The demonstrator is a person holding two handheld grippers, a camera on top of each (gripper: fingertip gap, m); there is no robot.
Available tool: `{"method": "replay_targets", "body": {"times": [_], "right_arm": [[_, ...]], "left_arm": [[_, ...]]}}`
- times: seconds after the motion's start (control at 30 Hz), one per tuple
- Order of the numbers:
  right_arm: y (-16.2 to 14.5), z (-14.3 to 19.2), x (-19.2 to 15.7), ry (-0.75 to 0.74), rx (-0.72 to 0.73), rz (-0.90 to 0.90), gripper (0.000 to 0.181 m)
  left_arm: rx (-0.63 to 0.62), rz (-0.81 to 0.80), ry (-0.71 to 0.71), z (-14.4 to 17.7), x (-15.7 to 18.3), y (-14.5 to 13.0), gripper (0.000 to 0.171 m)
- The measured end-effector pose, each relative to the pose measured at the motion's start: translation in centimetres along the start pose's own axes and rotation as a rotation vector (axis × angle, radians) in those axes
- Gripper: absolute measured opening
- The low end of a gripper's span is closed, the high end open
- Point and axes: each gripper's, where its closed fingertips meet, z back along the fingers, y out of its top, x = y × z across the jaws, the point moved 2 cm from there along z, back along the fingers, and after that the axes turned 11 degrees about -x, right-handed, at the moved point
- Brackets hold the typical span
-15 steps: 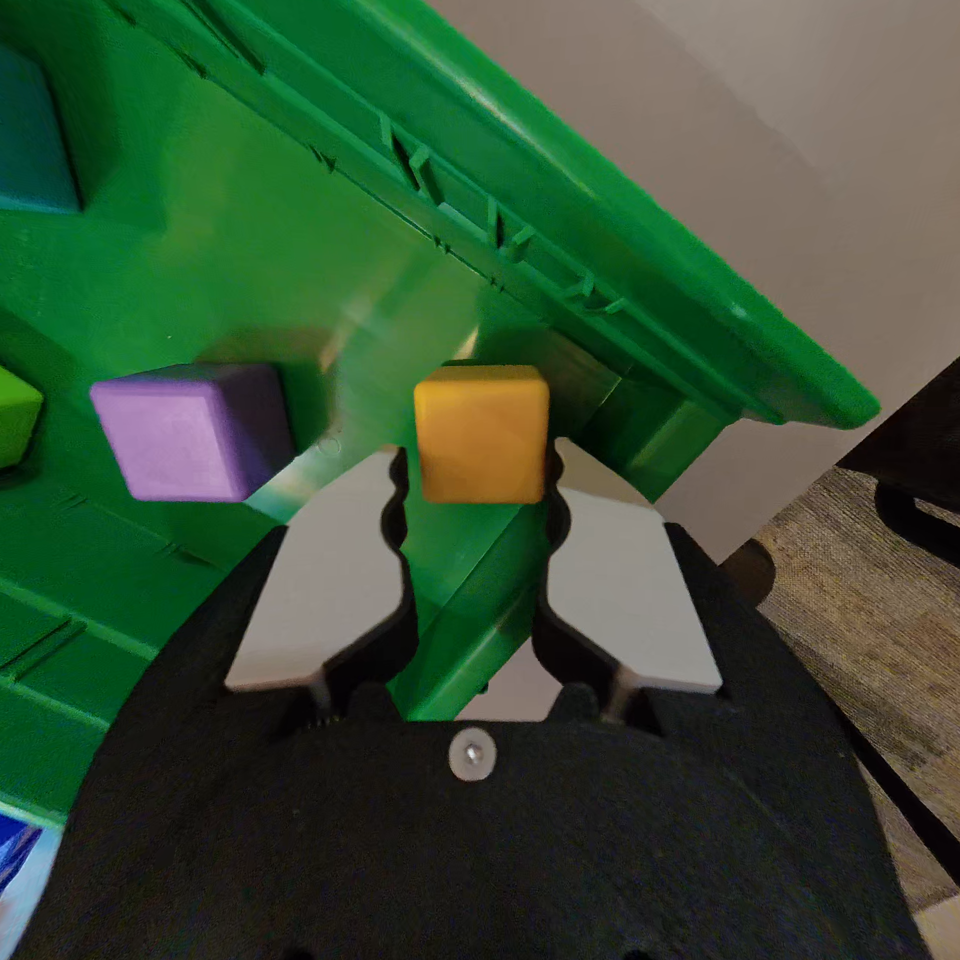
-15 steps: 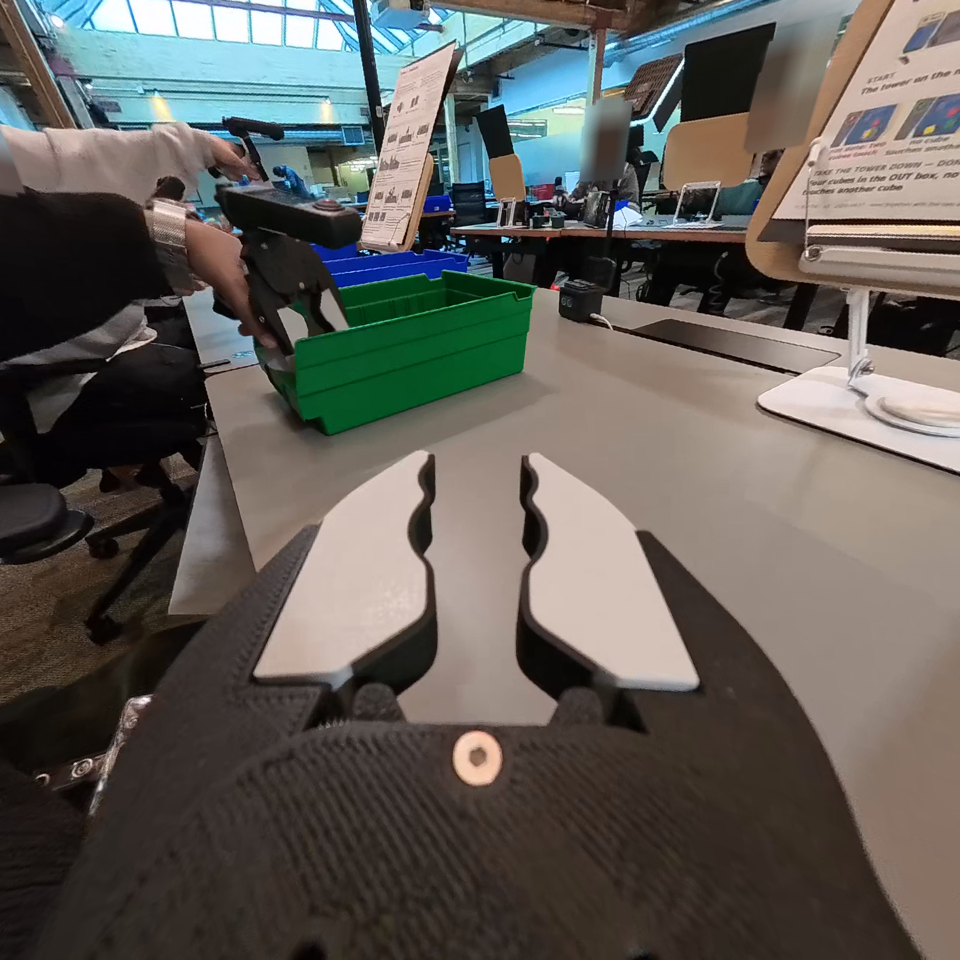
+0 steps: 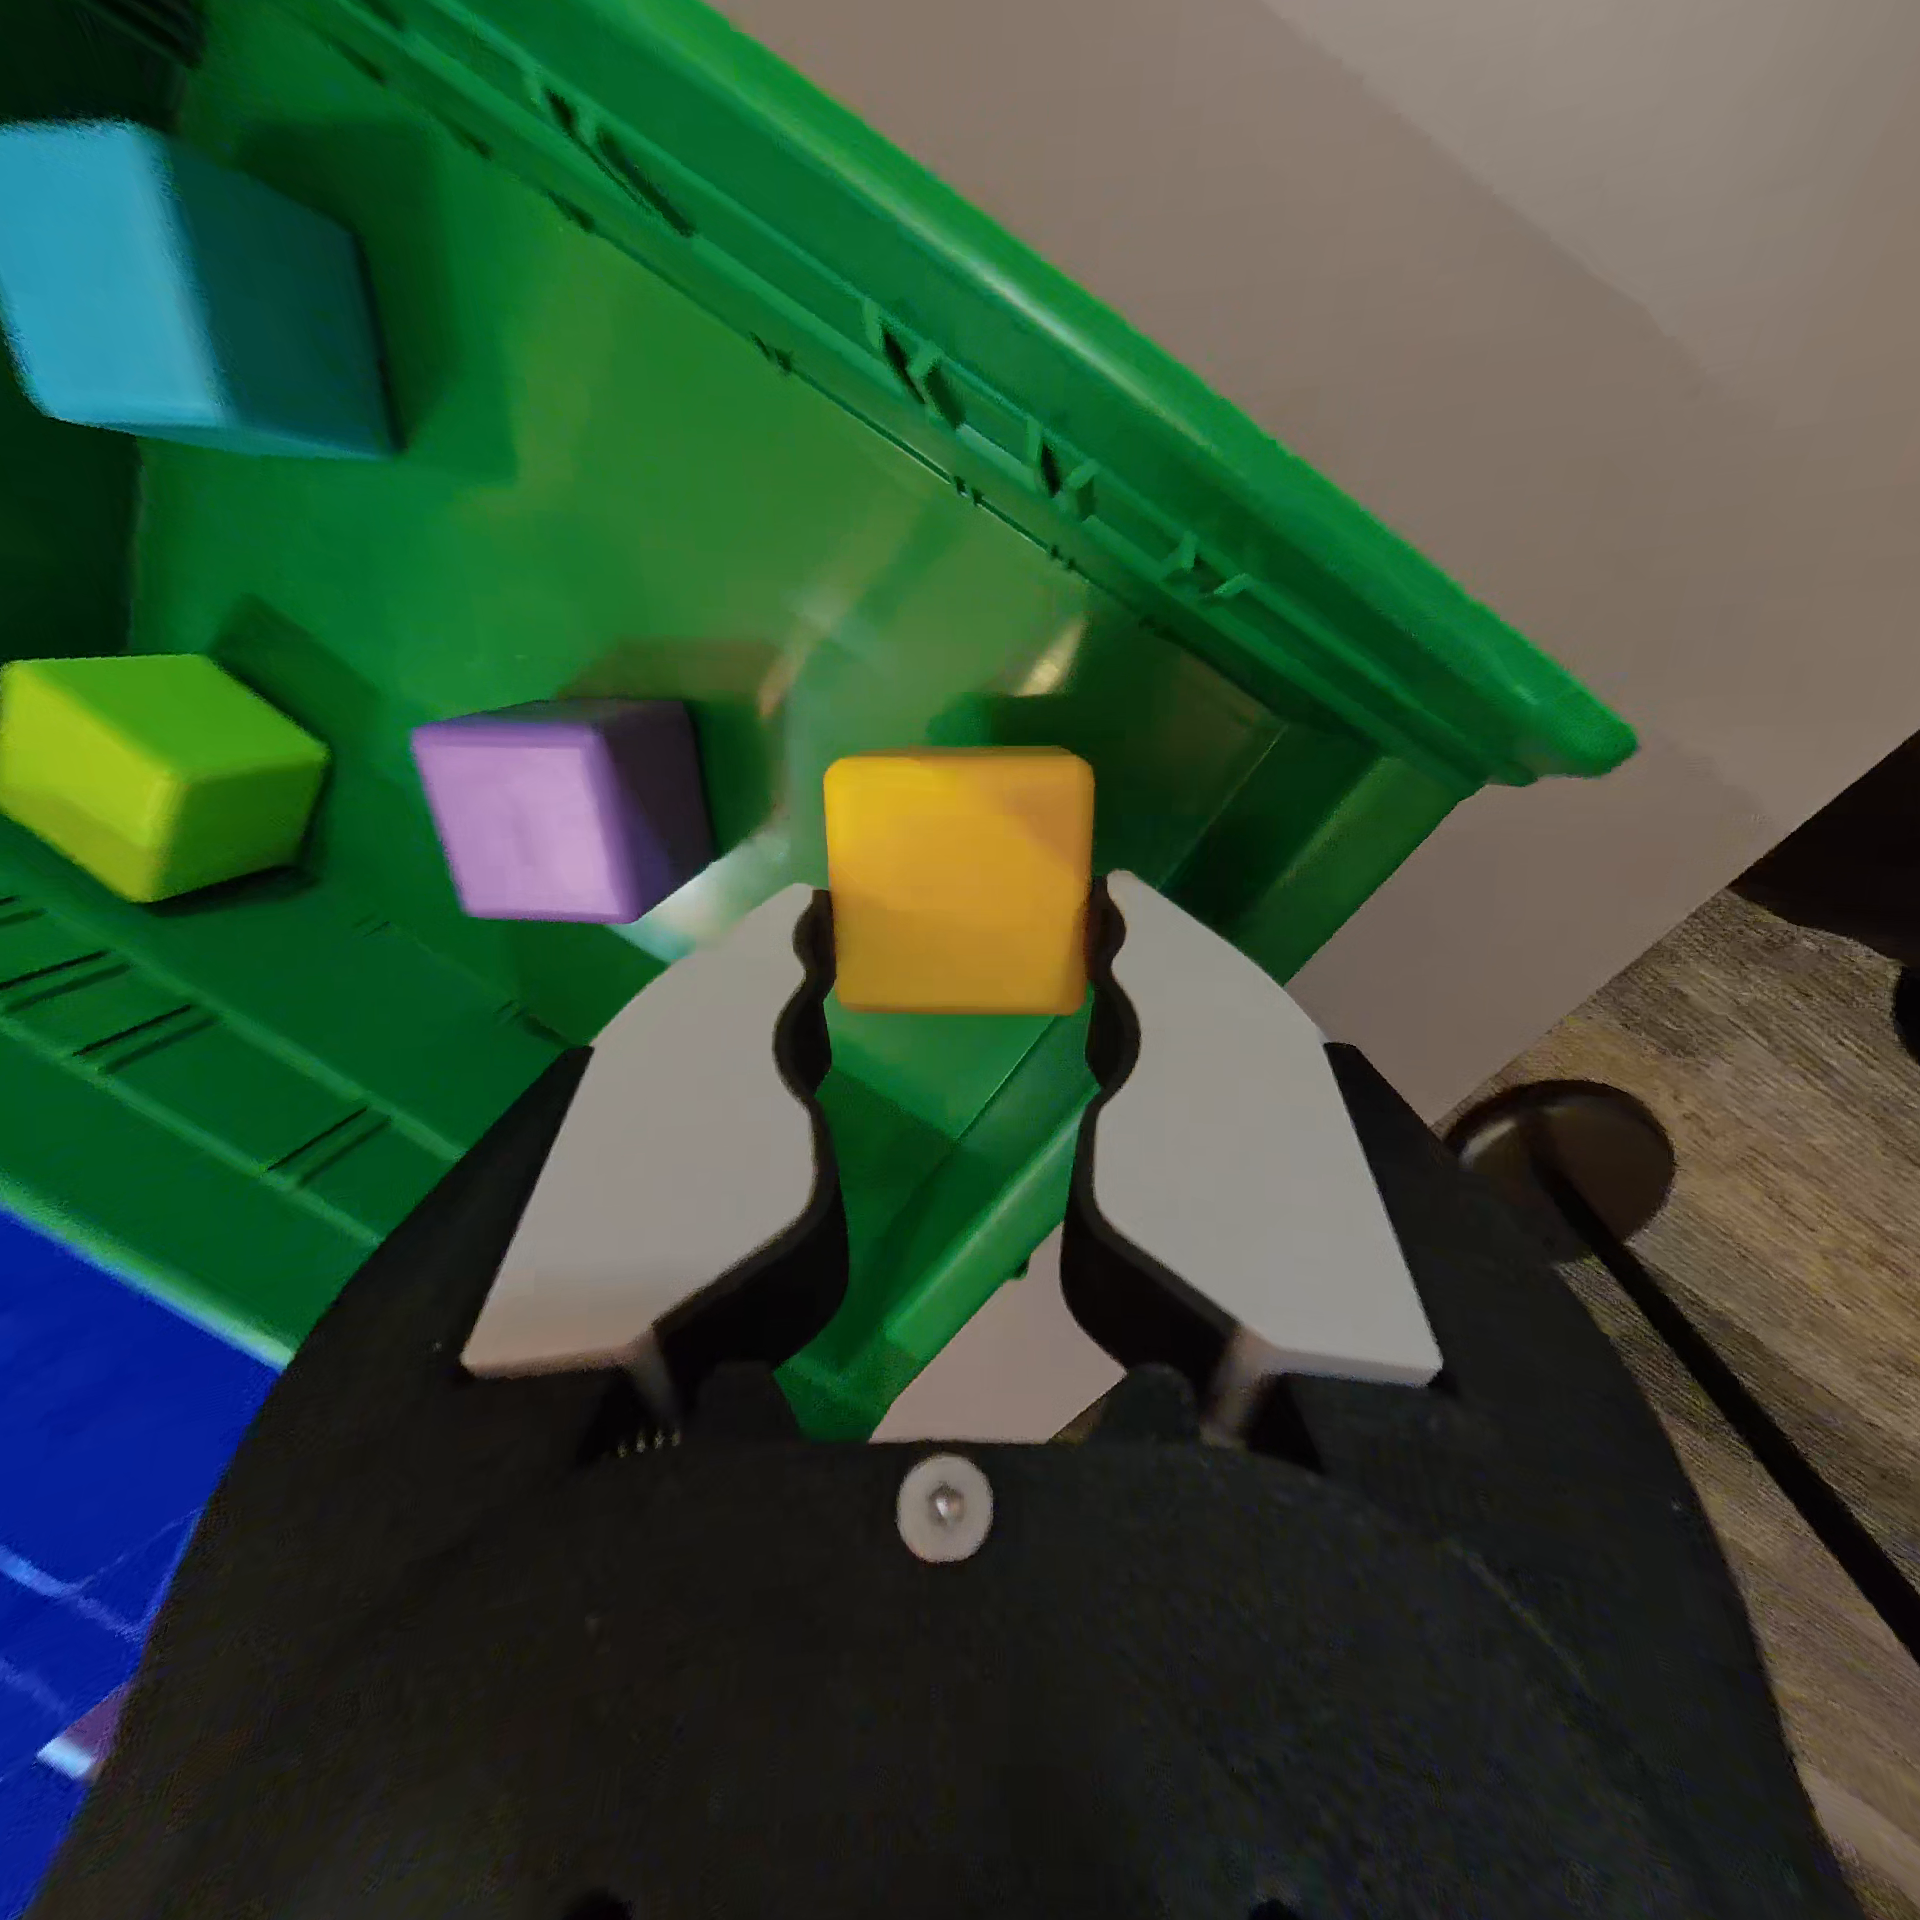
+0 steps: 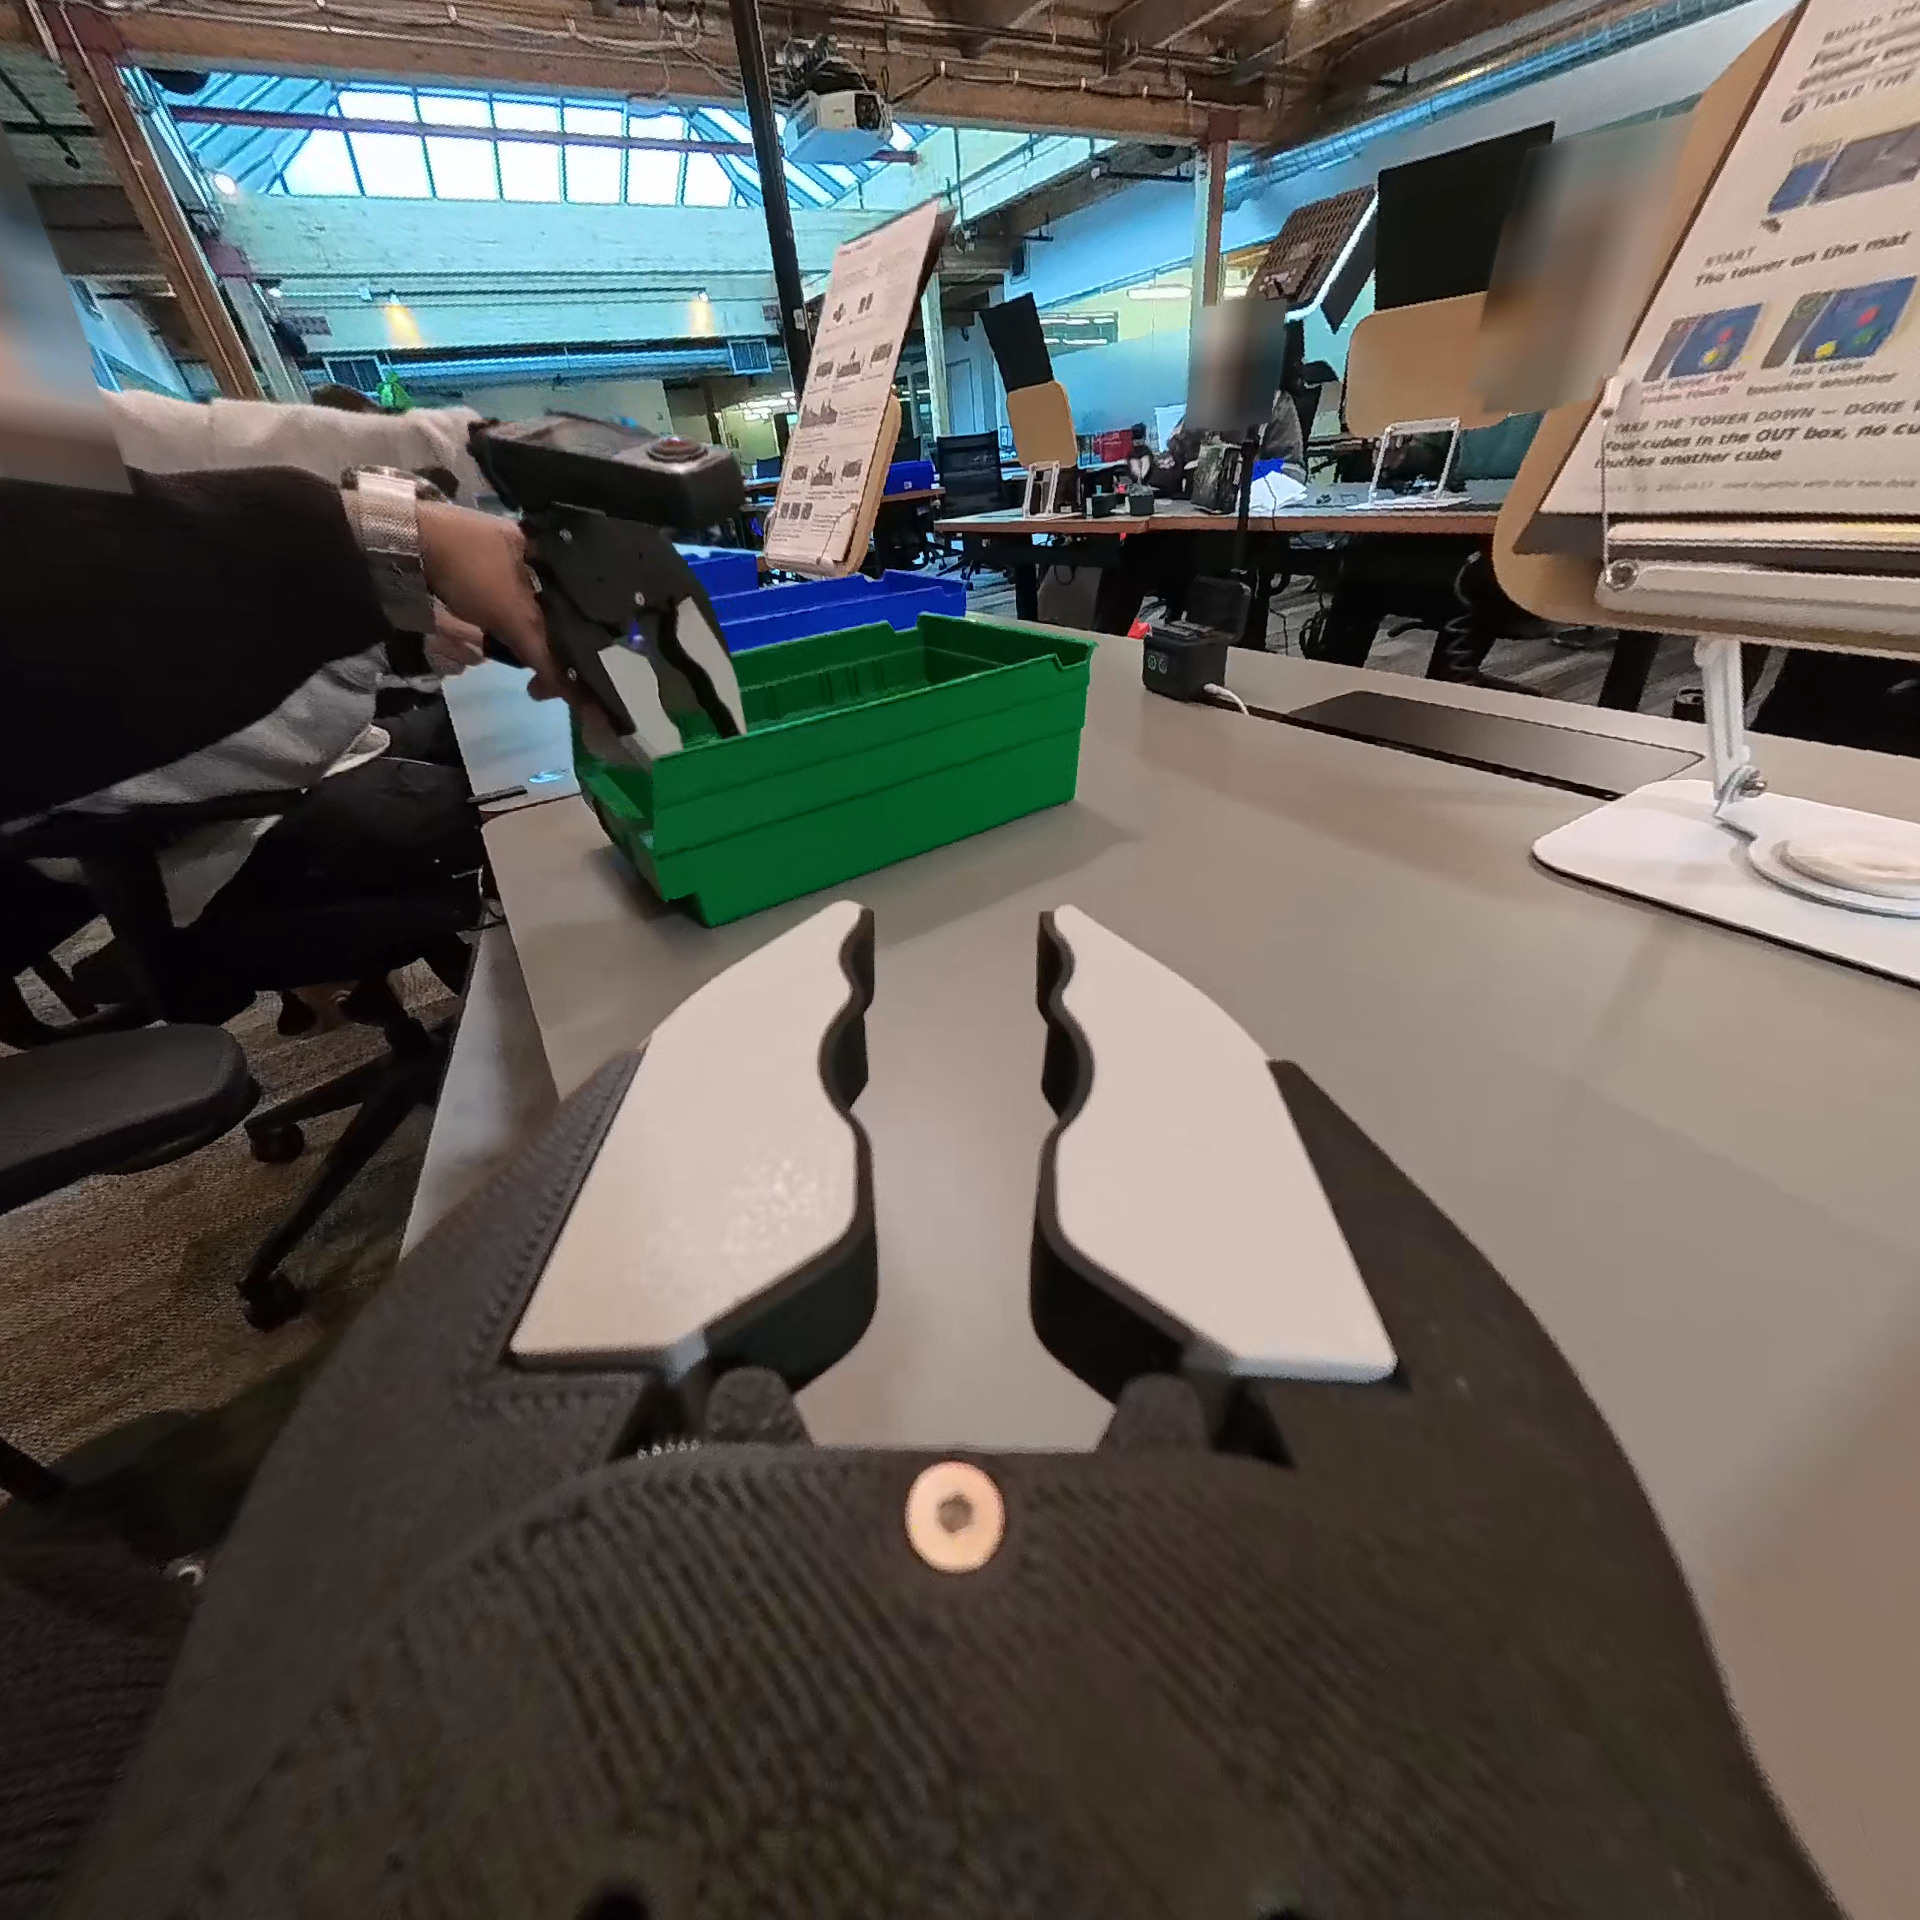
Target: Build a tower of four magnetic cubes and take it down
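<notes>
The left hand-held gripper (image 3: 961, 914) reaches into the green bin (image 3: 644, 582) and pinches the orange cube (image 3: 958, 881) between its fingertips, both tips touching the cube's sides; whether the cube rests on the bin floor or is lifted clear of it cannot be told; three more cubes lie on the bin floor, apart from one another: a purple cube (image 3: 556, 810) just beside the orange one, a lime-green cube (image 3: 151, 771) farther along, and a teal cube (image 3: 187, 291) deeper in the bin; a blue bin (image 3: 94, 1455) shows beyond the green bin's wall; in the right wrist view the right hand-held gripper (image 4: 954, 940) hovers low over the bare grey table (image 4: 1351, 935) with its fingers spread and nothing between them; farther off on that table stands the green bin (image 4: 883, 790), with the left hand-held gripper (image 4: 665, 675) dipped into its near end, held by a person's hand (image 4: 488, 592) with a metal watch (image 4: 390, 540) at the wrist; a blue bin (image 4: 831, 597) sits behind the green one, and a white stand (image 4: 1714, 862) carrying an instruction sheet (image 4: 1766, 312) stands on the table to the right.
</notes>
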Motion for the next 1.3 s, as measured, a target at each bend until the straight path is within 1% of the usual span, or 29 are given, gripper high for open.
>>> {"method": "replay_targets", "body": {"times": [0.1,0.2,0.3,0.33,0.4,0.47,0.5,0.63,0.7,0.77,0.87,0.9,0.93,0.97,1.03,1.13,1.3], "right_arm": [[0.5,0.5,-0.2,0.001,0.017,0.011,0.03],[0.9,0.8,-0.3,0.004,0.028,0.008,0.029],[1.0,0.8,-0.3,0.016,0.035,-0.019,0.029],[1.1,0.9,-0.3,0.021,0.039,-0.029,0.029],[1.4,1.1,-0.2,0.021,0.052,-0.042,0.029],[1.8,1.6,0.0,0.008,0.069,-0.042,0.029],[2.0,1.9,0.1,-0.001,0.078,-0.039,0.028],[2.3,3.0,0.9,-0.032,0.097,-0.037,0.027],[2.2,3.4,1.3,-0.045,0.094,-0.036,0.027],[1.9,3.8,1.8,-0.067,0.085,-0.023,0.027],[1.0,4.4,2.7,-0.114,0.048,0.016,0.027],[0.7,4.6,3.0,-0.131,0.033,0.026,0.026],[0.5,4.9,3.3,-0.144,0.022,0.029,0.026],[0.2,5.2,3.5,-0.152,0.015,0.025,0.026],[-0.2,5.9,3.9,-0.169,0.005,0.001,0.026],[-0.2,7.1,4.5,-0.199,0.021,-0.048,0.026],[-0.7,8.6,5.5,-0.251,0.02,-0.095,0.027]], "left_arm": [[0.07,0.019,0.089,3.0,-1.0,0.6,0.05],[0.217,0.036,0.117,7.5,-0.9,2.7,0.05],[0.373,-0.028,0.1,12.0,1.7,7.1,0.049],[0.4,-0.07,0.094,12.9,3.0,8.7,0.05],[0.425,-0.177,0.079,13.7,6.0,12.2,0.05],[0.436,-0.3,0.076,12.9,9.1,15.8,0.05],[0.427,-0.358,0.078,12.0,10.3,17.5,0.05],[0.292,-0.517,0.038,5.8,13.7,22.6,0.05],[0.249,-0.553,0.012,3.4,14.7,24.7,0.05],[0.234,-0.56,0.005,2.2,15.5,26.7,0.05],[0.304,-0.555,-0.035,2.2,16.8,29.3,0.051],[0.332,-0.564,-0.068,2.3,17.3,30.0,0.051],[0.323,-0.584,-0.093,2.3,17.7,30.4,0.051],[0.295,-0.596,-0.091,2.1,17.6,30.5,0.051],[0.282,-0.6,-0.049,2.2,16.9,31.1,0.051],[0.319,-0.631,-0.113,2.4,17.8,32.0,0.05],[0.271,-0.663,-0.108,0.8,17.6,32.9,0.05]]}}
